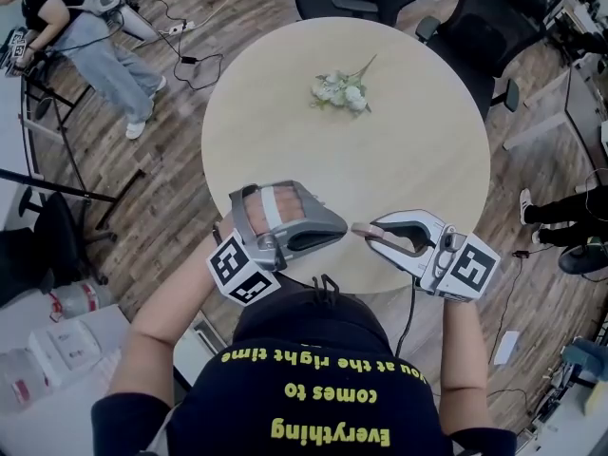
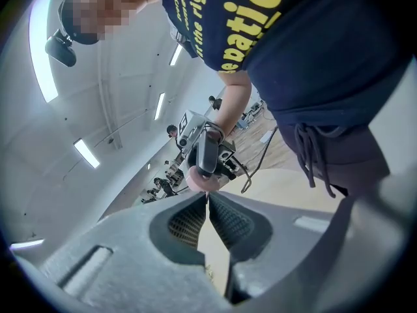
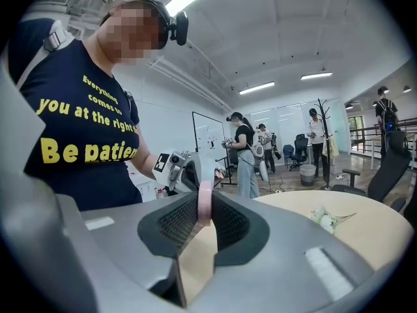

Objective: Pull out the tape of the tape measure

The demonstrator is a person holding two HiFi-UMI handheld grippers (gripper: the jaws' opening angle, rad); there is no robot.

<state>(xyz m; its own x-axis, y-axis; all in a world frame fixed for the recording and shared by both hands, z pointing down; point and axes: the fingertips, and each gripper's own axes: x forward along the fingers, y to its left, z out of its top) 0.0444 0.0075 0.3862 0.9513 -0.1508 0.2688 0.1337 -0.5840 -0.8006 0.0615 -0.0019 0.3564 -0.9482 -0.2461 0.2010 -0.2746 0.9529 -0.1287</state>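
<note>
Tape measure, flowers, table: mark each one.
Tape measure (image 3: 205,204): right gripper view, pink rim seen edge-on.
Flowers (image 1: 342,93): head view, white blooms.
Table (image 1: 418,150): head view, bare top.

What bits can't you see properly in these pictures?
Tape measure: the right gripper view shows only its pink rim; the jaws of the right gripper cover its sides.
Pulled-out tape: in the head view, too thin to make out between the grippers. In the left gripper view, the jaws of the left gripper meet, and anything pinched is too small to tell.
Flowers: head view, too small to tell what kind.
</note>
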